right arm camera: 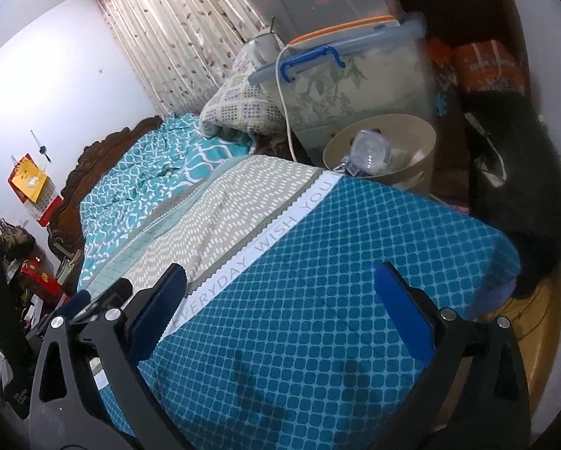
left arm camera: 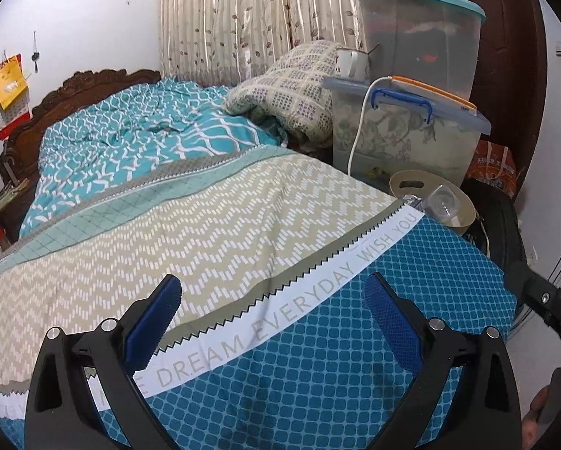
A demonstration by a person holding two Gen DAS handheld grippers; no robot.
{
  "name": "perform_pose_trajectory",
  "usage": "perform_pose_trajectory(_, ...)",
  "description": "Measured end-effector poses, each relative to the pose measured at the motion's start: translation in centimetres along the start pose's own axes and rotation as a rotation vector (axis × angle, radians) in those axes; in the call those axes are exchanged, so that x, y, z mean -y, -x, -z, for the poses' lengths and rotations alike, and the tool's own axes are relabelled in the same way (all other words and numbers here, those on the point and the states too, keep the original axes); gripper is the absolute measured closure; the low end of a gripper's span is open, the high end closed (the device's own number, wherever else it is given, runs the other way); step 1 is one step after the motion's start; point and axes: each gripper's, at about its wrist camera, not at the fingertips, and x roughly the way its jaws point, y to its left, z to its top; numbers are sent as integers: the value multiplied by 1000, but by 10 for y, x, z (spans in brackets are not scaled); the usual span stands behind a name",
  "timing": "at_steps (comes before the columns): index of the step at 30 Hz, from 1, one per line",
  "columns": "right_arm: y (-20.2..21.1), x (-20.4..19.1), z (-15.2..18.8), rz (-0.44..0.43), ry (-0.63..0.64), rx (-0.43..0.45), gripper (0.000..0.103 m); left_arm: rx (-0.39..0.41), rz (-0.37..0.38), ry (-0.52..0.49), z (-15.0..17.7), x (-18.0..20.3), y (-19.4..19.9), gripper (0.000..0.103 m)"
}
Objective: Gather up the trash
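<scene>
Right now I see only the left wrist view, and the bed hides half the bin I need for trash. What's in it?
Observer: A clear plastic tub lies against the near rim of the bin.
Operator: Is the right gripper free?
Observer: Yes, the right gripper has its jaws wide open over the blue cover, holding nothing.
Operator: What's right of the bin?
Observer: A big black bag, slumped by the bed corner.

Left claw (left arm camera: 273,288) spread wide, empty, right claw (right arm camera: 280,281) likewise, both level
</scene>
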Motion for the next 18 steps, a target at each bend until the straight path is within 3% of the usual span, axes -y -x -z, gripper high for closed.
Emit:
perform_pose_trajectory(7,15,6,-3,8,-3,32,3,49,-17,-19,-11,12,13,9)
perform_pose_trajectory(18,19,13,-3,6,-16,49,3,49,-5,-48,-20,26,22,9)
